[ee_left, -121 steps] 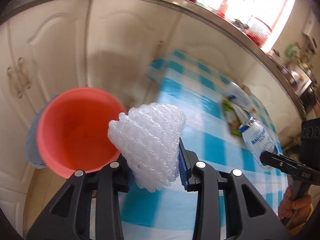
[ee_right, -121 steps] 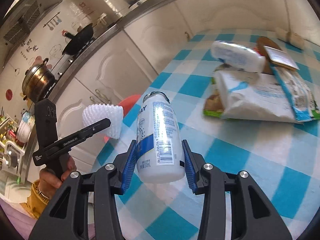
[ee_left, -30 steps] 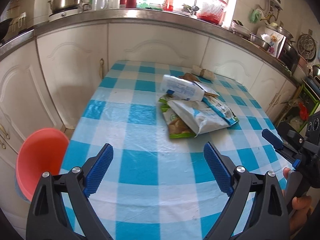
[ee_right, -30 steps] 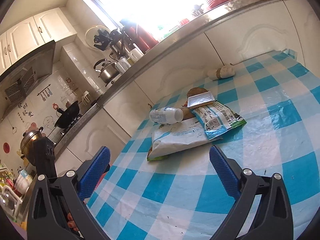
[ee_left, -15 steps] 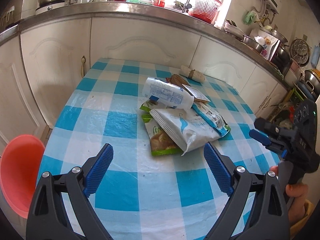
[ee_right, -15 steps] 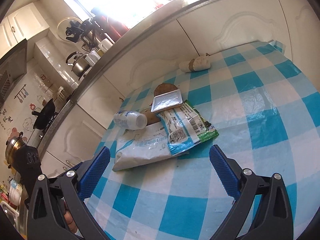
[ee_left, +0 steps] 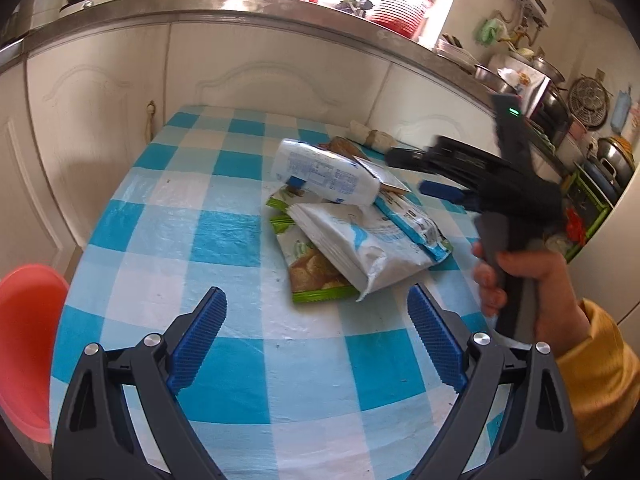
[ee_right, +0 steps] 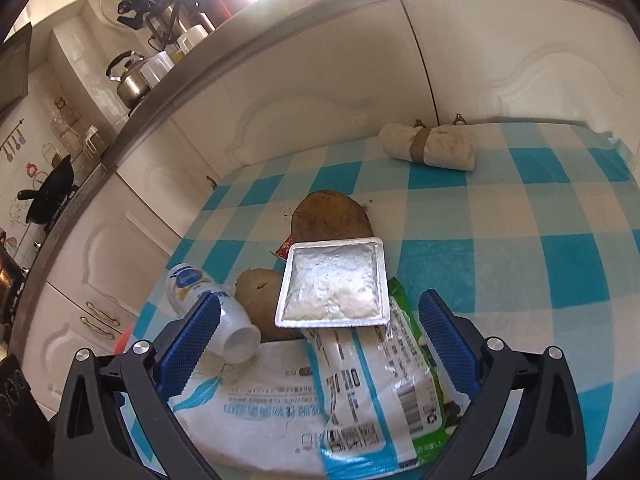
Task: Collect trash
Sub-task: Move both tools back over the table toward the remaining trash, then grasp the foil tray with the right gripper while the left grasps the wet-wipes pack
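**Right gripper swings in over the trash pile**

Trash sits heaped mid-counter: a white bottle (ee_right: 208,312) lying on its side, a white pouch (ee_left: 360,248), a green snack bag (ee_left: 316,276), a blue-striped wrapper (ee_right: 372,396) and a foil tray (ee_right: 334,284) perched on top. Four seconds back both grippers carried a piece each; a second ago both were already empty and the right one hung well back from the heap. Now the right gripper (ee_right: 320,344) is right above it, and that reads as the next pickup lining up. Its fingers (ee_right: 444,340) stand wide, nothing between them being pressed; the foil tray and wrapper lie framed in the gap, the left pad just in front of the bottle. The left gripper (ee_left: 318,340) hangs nearer the counter (ee_left: 224,236) edge, fingers equally wide and empty, with only checked cloth below. The red bin (ee_left: 28,344) waits off the counter's left side. A taped roll (ee_right: 428,152) lies apart at the far edge.
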Available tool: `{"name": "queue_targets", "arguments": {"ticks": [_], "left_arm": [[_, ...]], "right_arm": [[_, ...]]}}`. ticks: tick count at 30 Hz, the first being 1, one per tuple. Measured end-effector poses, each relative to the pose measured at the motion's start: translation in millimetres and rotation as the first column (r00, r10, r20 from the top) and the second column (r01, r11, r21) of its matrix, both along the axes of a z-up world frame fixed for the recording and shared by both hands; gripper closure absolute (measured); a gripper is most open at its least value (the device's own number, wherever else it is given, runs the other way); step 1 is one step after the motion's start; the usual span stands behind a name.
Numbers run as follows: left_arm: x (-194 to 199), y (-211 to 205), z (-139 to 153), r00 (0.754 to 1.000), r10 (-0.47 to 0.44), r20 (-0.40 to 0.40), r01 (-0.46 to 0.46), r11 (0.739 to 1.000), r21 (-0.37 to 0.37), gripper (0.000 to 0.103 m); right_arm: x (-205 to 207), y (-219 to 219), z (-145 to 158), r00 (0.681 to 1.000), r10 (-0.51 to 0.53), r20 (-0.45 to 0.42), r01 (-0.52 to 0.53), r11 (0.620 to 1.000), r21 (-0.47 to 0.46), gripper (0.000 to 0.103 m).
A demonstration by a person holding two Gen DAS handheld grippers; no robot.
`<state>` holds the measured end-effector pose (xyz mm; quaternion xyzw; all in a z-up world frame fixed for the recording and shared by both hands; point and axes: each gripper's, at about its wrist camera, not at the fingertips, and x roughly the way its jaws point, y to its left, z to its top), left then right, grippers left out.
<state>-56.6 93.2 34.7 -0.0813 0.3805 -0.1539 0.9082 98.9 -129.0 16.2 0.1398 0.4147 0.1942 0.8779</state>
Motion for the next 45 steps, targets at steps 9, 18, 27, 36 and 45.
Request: {"name": "queue_targets", "arguments": {"ticks": [9,18,27,36,45], "left_arm": [[17,-17,-1,0.999,-0.044,0.016,0.044,0.999,-0.026,0.011],[50,-29,-17,0.998,-0.053,-0.038,0.050,0.996,-0.067,0.011],[55,-40,-24,0.996,-0.067,-0.056,0.062,0.994,-0.088,0.011],[35,-42,-24,0.997,-0.068,-0.047,0.063,0.992,-0.105,0.014],[35,-26,-29,0.994,0.030,-0.104,-0.041,0.993,-0.110,0.067]], "right_arm": [[17,2,-18,0.999,0.025,-0.045,-0.025,1.000,0.005,0.035],[2,-5,-23,0.998,0.055,-0.043,-0.054,0.998,0.039,0.041],[-37,-8,-22,0.996,0.071,-0.051,-0.066,0.994,0.090,0.041],[-78,-8,-19,0.995,0.091,-0.049,-0.084,0.988,0.131,0.041],[-93,-25,-14,1.000,0.028,-0.013,-0.025,0.980,0.195,0.041]]}}
